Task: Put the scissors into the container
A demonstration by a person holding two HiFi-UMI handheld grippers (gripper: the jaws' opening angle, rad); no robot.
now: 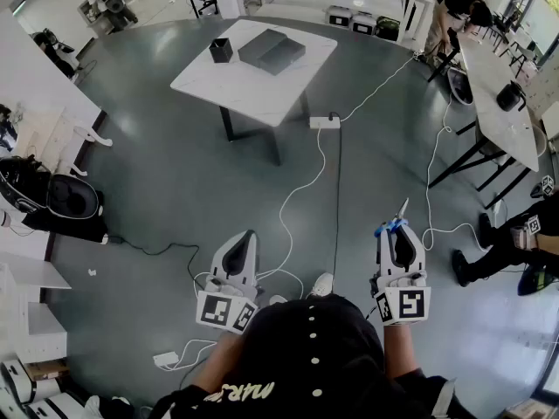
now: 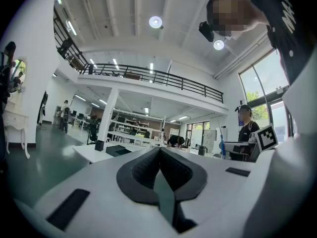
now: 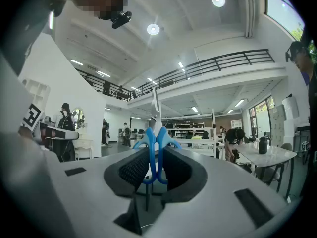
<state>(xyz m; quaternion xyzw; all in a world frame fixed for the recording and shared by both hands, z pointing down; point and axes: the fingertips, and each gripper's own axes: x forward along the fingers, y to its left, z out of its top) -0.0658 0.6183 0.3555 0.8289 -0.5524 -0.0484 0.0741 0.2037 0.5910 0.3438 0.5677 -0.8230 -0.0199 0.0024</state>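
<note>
My right gripper (image 1: 398, 234) (image 3: 157, 157) is shut on the blue handles of the scissors (image 1: 395, 224) (image 3: 156, 148), pads pressing both loops together. Their blades point forward past the jaws. My left gripper (image 1: 241, 239) (image 2: 159, 151) is shut, its pads meeting at the tip with nothing between them. Both grippers hang over the grey floor, well short of the white table (image 1: 210, 81). On that table stand a small black container (image 1: 221, 50) (image 2: 99, 145) and a dark grey box (image 1: 272, 51).
White and black cables run across the floor to a power strip (image 1: 324, 121) beside the table leg. A long white table (image 1: 502, 103) stands at the right with a seated person (image 1: 507, 238) near it. White furniture (image 1: 35, 129) lines the left side.
</note>
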